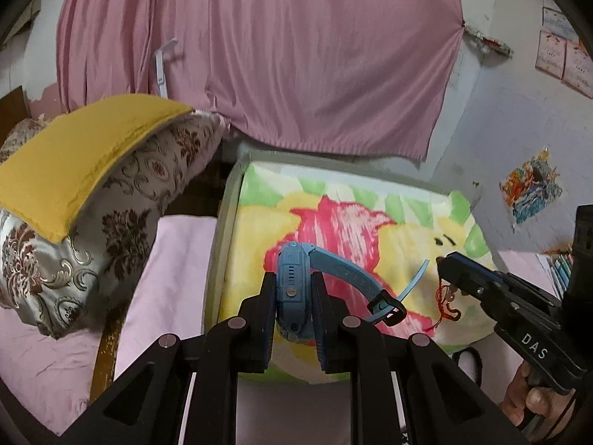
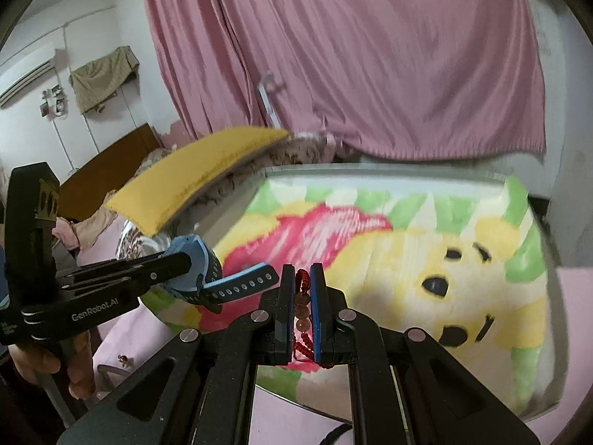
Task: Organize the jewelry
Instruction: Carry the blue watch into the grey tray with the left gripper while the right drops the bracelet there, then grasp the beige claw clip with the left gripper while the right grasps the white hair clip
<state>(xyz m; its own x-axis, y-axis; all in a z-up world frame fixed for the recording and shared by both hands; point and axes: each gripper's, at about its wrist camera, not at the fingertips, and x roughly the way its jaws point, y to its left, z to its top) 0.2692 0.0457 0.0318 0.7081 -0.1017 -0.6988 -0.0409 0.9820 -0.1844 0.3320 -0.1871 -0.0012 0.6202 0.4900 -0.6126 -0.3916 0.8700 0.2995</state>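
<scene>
Pink curtain (image 1: pixel 259 55) behind cartoon blanket (image 1: pixel 426 222); hand-held grippers (image 1: pixel 294 278) (image 2: pixel 304 278) clamp watch (image 1: pixel 292 282), bracelet (image 2: pixel 302 307).

Blue watch (image 1: pixel 292 285): case held on edge between left tongs (image 1: pixel 293 289), perforated strap arcing right, black buckle at its end, hanging free above the blanket. Red bead bracelet (image 2: pixel 302 311): pinched between right tongs (image 2: pixel 303 309), red cord loops and brown beads showing.

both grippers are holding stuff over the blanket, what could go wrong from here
The left gripper clamps the blue plastic watch only by its case, so the loose strap could snag the nearby right gripper. The red cord bracelet with brown beads is thin and dangling, so it may slip out.
</scene>
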